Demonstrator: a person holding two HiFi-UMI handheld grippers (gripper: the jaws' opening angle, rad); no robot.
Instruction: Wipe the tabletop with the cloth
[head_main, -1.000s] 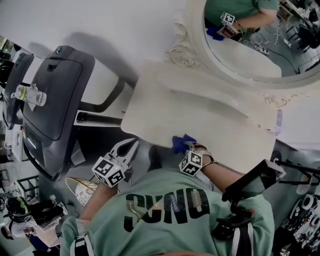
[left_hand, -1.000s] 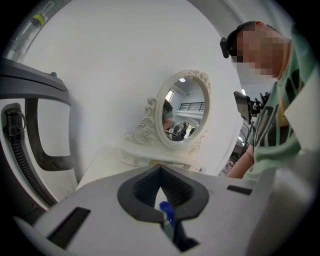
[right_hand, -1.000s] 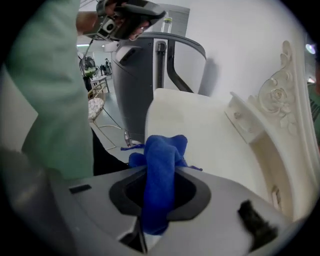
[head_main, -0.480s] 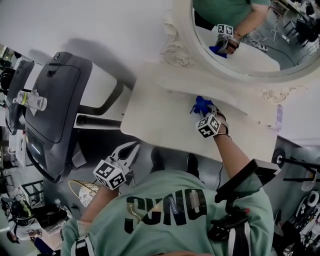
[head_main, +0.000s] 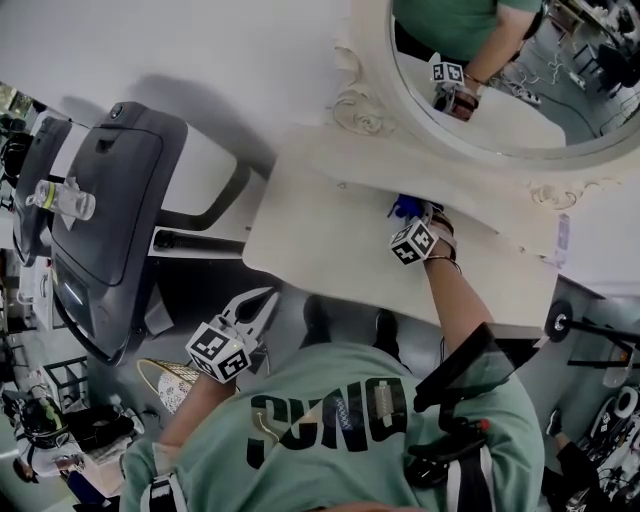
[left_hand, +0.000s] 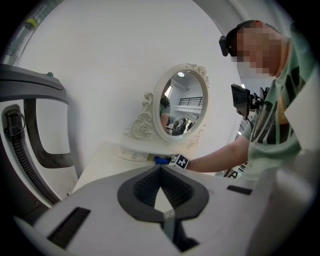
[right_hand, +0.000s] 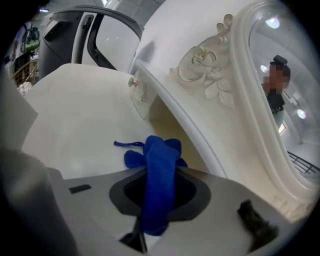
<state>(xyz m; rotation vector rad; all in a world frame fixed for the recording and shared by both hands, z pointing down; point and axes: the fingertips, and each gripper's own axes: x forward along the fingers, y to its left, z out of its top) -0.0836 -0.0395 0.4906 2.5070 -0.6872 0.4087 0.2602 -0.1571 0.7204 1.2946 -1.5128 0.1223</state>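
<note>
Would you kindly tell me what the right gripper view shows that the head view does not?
Only the right gripper view: the right gripper's jaws clamped on the blue cloth, and a small screw on the mirror's base. Only the head view: the left gripper held away from the tabletop, and a treadmill. Both: the cloth at the tabletop's back edge, below the ornate mirror frame.

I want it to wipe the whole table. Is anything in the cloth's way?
Nothing visible is. The right gripper is shut on the cloth at the back of the tabletop, close to the mirror. The top shows nothing on it; only the mirror bounds it behind.
</note>
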